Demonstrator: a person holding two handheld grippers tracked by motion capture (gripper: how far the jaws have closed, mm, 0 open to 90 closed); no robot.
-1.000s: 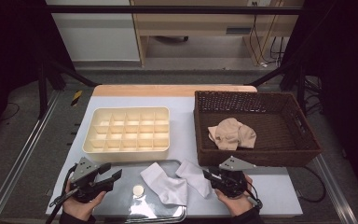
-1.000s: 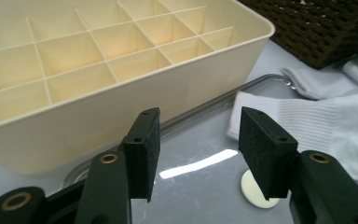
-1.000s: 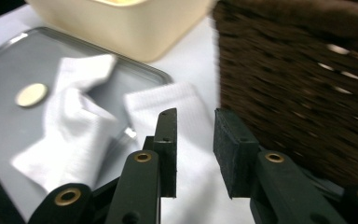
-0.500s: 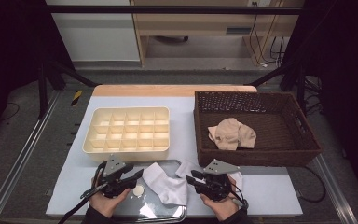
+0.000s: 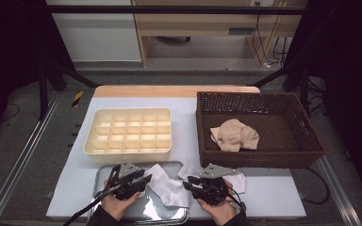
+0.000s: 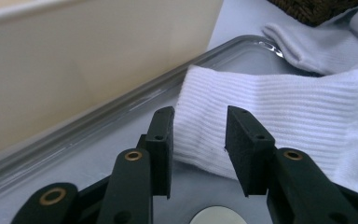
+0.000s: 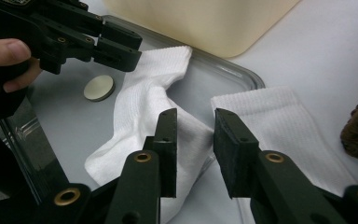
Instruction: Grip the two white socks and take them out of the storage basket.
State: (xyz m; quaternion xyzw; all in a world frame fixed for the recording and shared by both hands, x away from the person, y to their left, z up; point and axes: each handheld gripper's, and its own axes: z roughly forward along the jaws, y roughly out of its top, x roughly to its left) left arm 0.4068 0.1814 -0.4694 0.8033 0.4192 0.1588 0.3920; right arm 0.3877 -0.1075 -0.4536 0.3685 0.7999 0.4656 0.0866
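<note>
Low in the frame, the left gripper (image 5: 143, 179) has been lowered, jaws just narrowed but open, astride the white ribbed sock's (image 5: 167, 186) cuff; the right gripper (image 5: 189, 181) is open too. A pinch seems imminent.

Scanning for lettering from my station, nothing readable on the cream divider tray (image 5: 128, 136), none on the white socks (image 5: 169, 187), no label on the wicker basket (image 5: 259, 157), small marks on the gripper body too blurred to make out
</note>
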